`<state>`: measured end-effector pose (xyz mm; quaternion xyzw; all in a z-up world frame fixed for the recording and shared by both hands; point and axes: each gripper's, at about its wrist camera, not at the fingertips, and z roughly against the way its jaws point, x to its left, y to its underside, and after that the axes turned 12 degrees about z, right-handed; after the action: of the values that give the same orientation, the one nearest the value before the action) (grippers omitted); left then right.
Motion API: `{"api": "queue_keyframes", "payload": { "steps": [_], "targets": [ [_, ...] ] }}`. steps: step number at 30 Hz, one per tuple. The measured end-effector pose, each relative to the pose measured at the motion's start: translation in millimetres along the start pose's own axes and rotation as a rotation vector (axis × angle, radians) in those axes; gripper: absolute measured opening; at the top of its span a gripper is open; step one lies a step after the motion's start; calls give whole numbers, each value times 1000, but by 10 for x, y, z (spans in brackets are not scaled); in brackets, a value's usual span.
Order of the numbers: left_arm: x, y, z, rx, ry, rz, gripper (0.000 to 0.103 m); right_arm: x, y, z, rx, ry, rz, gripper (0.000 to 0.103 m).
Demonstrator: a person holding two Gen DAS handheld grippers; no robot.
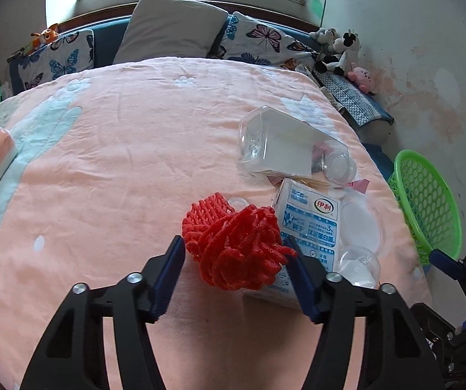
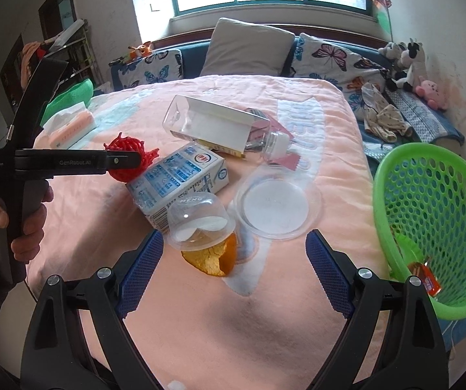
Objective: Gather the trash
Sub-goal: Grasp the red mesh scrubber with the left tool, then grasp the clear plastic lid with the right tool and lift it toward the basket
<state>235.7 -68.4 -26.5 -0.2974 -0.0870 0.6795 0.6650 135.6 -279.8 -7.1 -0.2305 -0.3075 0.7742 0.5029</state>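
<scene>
On a pink bedspread (image 1: 109, 149), the left gripper (image 1: 234, 248) brackets a red foam fruit net (image 1: 236, 243), its blue pads parted about the net's width; whether both pads actually press it cannot be told. The net partly hides a blue-and-white milk carton (image 1: 314, 224) at its 3 o'clock. The right gripper (image 2: 234, 243) stands wide apart and holds nothing, its fingers either side of a clear dome cup (image 2: 200, 224) lying over an orange peel (image 2: 215, 260). At 12 o'clock from the cup lies a clear bottle (image 2: 213, 126); at 2 o'clock, a clear round lid (image 2: 276, 208). A green mesh basket (image 2: 434, 214) at 3 o'clock holds an orange wrapper (image 2: 427, 279), its bottom edge cut off behind the gripper's frame.
</scene>
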Motion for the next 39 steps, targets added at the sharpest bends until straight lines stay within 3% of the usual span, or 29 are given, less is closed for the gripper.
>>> {"api": "queue_keyframes", "payload": {
  "steps": [6, 10, 20, 30, 39],
  "targets": [
    [46, 2, 91, -11, 26, -4, 42, 84, -98, -145, 22, -18, 37, 82],
    [74, -26, 205, -32, 37, -7, 40, 177, -147, -260, 38, -33, 78, 73],
    [90, -83, 465, -70, 72, -19, 40, 310, -220, -566, 93, -54, 158, 63],
    [-33, -80, 515, -76, 94, -42, 40, 347, -182, -701, 117, -47, 176, 59],
    [-158, -55, 583, -77, 117, -56, 40, 245, -181, -470, 73, -38, 141, 59]
  ]
}}
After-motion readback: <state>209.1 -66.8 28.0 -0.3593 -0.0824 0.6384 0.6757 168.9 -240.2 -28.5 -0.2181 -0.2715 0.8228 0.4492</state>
